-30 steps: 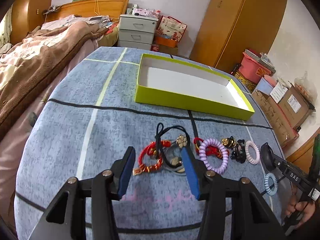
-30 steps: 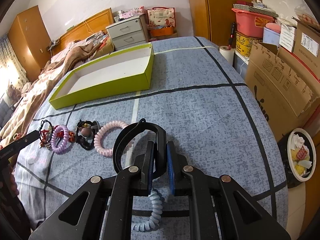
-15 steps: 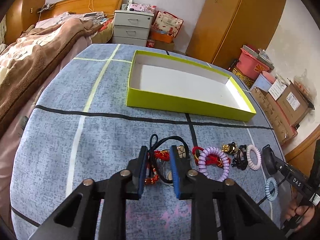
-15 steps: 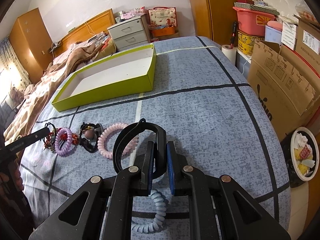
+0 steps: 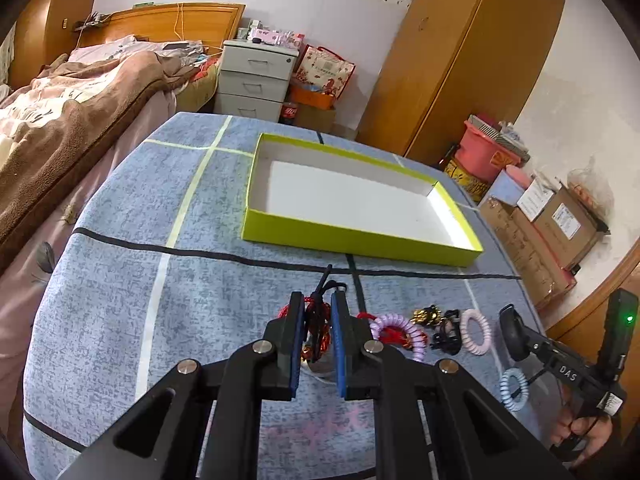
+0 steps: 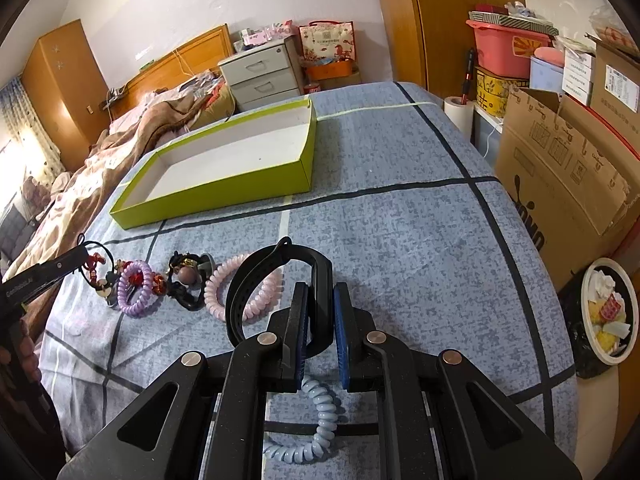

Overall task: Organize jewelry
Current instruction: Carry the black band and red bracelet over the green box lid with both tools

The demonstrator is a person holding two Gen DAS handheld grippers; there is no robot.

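Observation:
My left gripper [image 5: 318, 299] is closing its jaws on a red beaded bracelet [image 5: 310, 322] tangled with a black cord [image 5: 325, 276]; the blue pads squeeze the bundle on the blue table cover. My right gripper [image 6: 320, 292] is shut on a black band [image 6: 256, 268], held just above the cloth. Between the two grippers lie a purple coil tie [image 5: 394, 326], a black-and-gold clip [image 5: 440, 320] and a pink coil tie [image 5: 475, 332]. A light blue coil tie [image 6: 320, 412] lies under the right gripper. The empty yellow-green box [image 5: 360, 236] stands farther back.
A bed with a brown blanket [image 5: 60, 120] runs along the table's left side. Cardboard boxes [image 6: 560, 168] and a bin of scraps [image 6: 608, 316] stand off the right edge. A grey drawer unit [image 5: 256, 80] is behind the table.
The left jaws have drawn in from wide apart to a narrow gap around the red bracelet and black cord. The right gripper has kept still with the black band.

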